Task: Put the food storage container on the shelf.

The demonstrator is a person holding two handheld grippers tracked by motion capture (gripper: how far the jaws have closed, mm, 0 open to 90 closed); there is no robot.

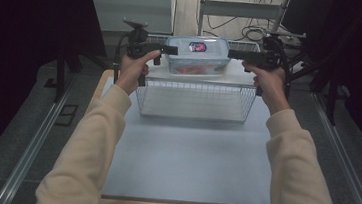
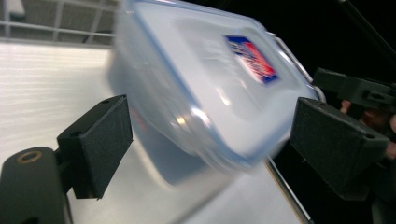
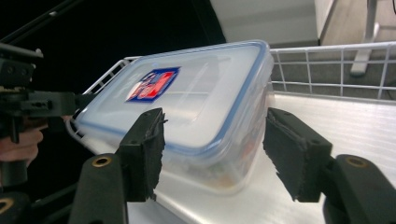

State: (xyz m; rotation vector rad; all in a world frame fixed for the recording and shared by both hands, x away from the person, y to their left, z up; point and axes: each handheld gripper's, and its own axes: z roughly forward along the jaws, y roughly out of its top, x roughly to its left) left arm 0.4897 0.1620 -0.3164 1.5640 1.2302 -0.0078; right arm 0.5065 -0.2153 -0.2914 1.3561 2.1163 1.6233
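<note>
A clear plastic box with a blue-rimmed lid and a red-and-blue label (image 1: 197,55) is over the far end of a white wire basket (image 1: 193,114); something orange shows inside it. My left gripper (image 1: 174,50) is at the box's left end and my right gripper (image 1: 231,54) at its right end. In the left gripper view the box (image 2: 205,84) is blurred and tilted between the wide-apart pads of my left gripper (image 2: 210,135), which do not press on it. In the right gripper view the box (image 3: 187,102) lies tilted between the spread pads of my right gripper (image 3: 217,140), with a gap at the right pad.
The basket stands at the far end of a pale blue table top (image 1: 188,158), with metal rails (image 1: 28,152) along both sides. A white shelf unit and cables (image 1: 242,17) sit beyond the basket. The basket floor (image 3: 345,126) is pale and shiny.
</note>
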